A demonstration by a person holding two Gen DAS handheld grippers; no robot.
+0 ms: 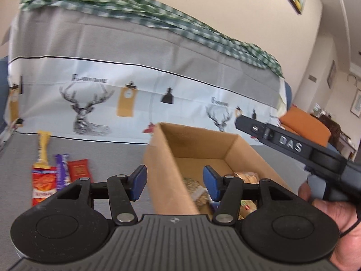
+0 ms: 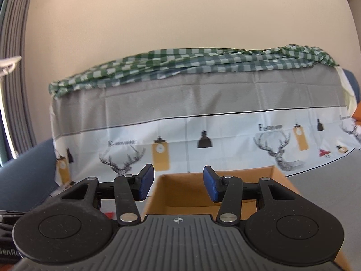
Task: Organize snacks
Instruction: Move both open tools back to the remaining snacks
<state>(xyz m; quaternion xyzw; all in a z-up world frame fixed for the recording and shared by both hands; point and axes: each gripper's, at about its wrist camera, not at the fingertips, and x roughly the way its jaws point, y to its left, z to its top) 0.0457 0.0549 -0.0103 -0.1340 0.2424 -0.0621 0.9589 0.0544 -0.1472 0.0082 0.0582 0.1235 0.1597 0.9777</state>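
Grey cloth point(image 1: 108, 153) covers the surface that carries everything, with a deer-printed sheet point(image 1: 90, 103) hanging behind it and a green checked cloth point(image 1: 126, 6) bunched on top. Near the middle of the left wrist view stands an open cardboard box point(image 1: 196, 144) with several wrapped snacks point(image 1: 198, 192) already in its bottom. At lower left, well apart from the box, four loose packets point(image 1: 56, 174) lie side by side.

The left hand-held gripper point(image 1: 173, 180) is empty, its jaws parted to a middling width and straddling the box's near wall. The right hand-held gripper point(image 2: 178, 185) hovers over the box, also half open and empty.

Likely risks: a pad could catch the thin box wall and drag or tip the box; flat, slippery packets may slide out of a shallow pinch; the two grippers, close together at right of frame, could collide.
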